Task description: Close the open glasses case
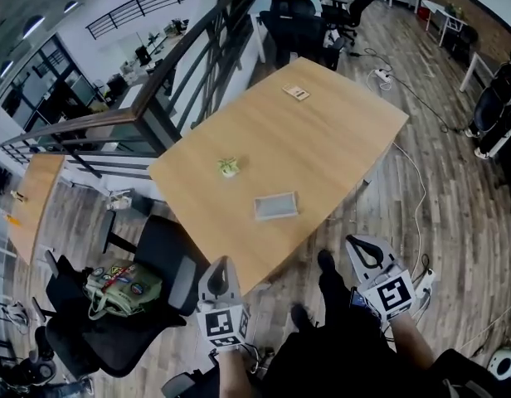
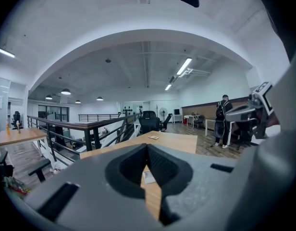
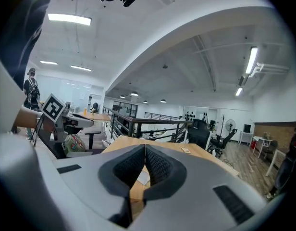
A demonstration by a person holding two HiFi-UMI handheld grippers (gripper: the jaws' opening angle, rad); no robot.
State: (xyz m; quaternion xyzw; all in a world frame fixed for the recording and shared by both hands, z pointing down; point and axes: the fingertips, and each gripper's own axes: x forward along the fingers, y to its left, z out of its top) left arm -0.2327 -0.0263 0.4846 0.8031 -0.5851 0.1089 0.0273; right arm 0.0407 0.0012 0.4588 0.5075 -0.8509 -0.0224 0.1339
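Glasses case (image 1: pixel 276 206) lies open on the wooden table (image 1: pixel 338 139) in the head view, close to the near edge, with a small green object (image 1: pixel 228 167) farther in. The left gripper (image 1: pixel 220 265) and right gripper (image 1: pixel 359 244) hang short of the table, well apart from the case.

In the left gripper view the jaws meet at their tips with nothing between them, and the case (image 2: pixel 149 177) shows beyond.

The right gripper view shows the same: jaws pressed together and empty, the case (image 3: pixel 143 177) ahead on the tabletop.

A pale wooden tabletop (image 1: pixel 322 139) stands on plank flooring (image 1: pixel 455 189) beside a black railing (image 1: pixel 181 65); black office chairs (image 1: pixel 301 23) sit beyond, under ceiling strip lights (image 2: pixel 184 66).
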